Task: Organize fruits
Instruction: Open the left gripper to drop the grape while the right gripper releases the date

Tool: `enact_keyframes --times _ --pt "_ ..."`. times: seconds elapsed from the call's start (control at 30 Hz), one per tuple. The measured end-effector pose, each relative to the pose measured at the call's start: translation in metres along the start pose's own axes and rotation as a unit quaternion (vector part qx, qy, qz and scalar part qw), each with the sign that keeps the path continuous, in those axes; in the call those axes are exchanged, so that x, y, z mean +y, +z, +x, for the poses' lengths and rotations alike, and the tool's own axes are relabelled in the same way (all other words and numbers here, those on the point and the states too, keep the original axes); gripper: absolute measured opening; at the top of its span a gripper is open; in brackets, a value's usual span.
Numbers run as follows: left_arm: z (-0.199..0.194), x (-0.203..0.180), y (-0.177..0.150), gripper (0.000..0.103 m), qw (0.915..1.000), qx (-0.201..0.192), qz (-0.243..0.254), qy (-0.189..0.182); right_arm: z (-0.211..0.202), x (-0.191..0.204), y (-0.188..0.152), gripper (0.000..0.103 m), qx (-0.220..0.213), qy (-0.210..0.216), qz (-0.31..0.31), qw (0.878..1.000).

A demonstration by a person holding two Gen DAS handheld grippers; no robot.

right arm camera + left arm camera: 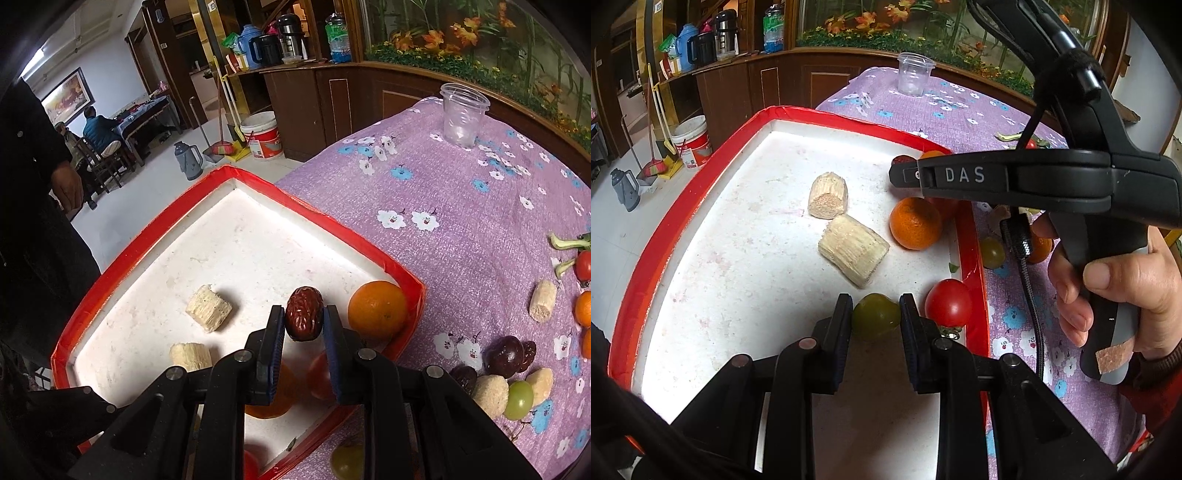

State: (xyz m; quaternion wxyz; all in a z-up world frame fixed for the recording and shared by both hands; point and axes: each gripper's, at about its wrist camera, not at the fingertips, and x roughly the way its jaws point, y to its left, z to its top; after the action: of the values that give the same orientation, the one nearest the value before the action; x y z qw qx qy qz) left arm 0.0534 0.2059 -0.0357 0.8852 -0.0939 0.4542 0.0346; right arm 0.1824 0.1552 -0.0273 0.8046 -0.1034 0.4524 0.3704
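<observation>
A green grape is pinched between the two pads of the left gripper, low over the near part of the white tray with the red rim. Just to its right, one red tomato is seen lying in the tray by the right rim. A little farther in, two pale corn pieces are lying side by side, and one orange is set to their right. A second orange is tucked in the tray's far right corner.

A red date is squeezed between the pads of the right gripper, held up above the tray; the jaws are nearly closed on it.

On the purple flowered cloth to the right, more fruit is spread out: one green grape, three corn pieces, some dark fruits and more oranges at the edge. At the far end, clear plastic cups are stacked together.
</observation>
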Motion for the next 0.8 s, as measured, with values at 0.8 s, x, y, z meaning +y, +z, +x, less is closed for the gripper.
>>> enact_keyframes --times 0.8 --pt "-0.008 -0.007 -0.007 0.050 0.9994 -0.008 0.004 0.032 -0.059 -0.014 -0.014 0.038 -0.038 0.014 0.033 0.999"
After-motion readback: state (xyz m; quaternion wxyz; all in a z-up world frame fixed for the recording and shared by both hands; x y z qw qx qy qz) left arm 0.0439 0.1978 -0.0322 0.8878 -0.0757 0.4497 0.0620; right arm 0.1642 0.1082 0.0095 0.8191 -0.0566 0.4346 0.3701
